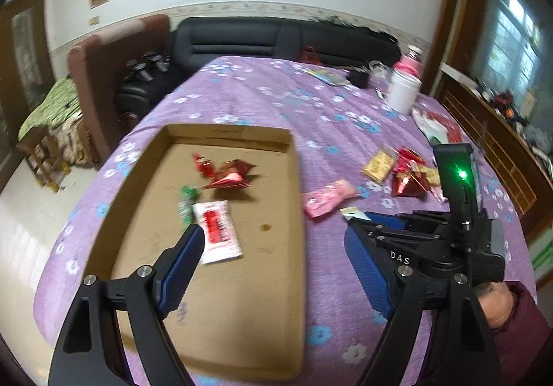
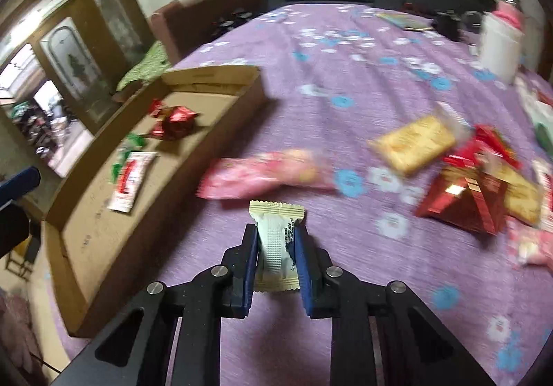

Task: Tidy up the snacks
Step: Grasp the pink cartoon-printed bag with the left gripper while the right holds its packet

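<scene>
Table cloth [image 2: 345, 74]: we see purple, strewn with white and blue flowers.
Cardboard tray [image 1: 297, 199]: plain brown.
In the tray: a shiny red wrapper [image 1: 230, 175], a green and white candy [image 1: 188, 201], a white sachet with red print [image 1: 218, 230].
Right of the tray: a pink packet [image 2: 266, 173], a yellow cracker pack [image 2: 413, 142], a glossy red pyramid box [image 2: 465, 204].
Right tool [image 2: 276, 244]: black with blue pads, around a cream and white wrapper with dark lettering [image 2: 275, 240].
Left tool [image 1: 273, 247]: black, blue pads.
</scene>
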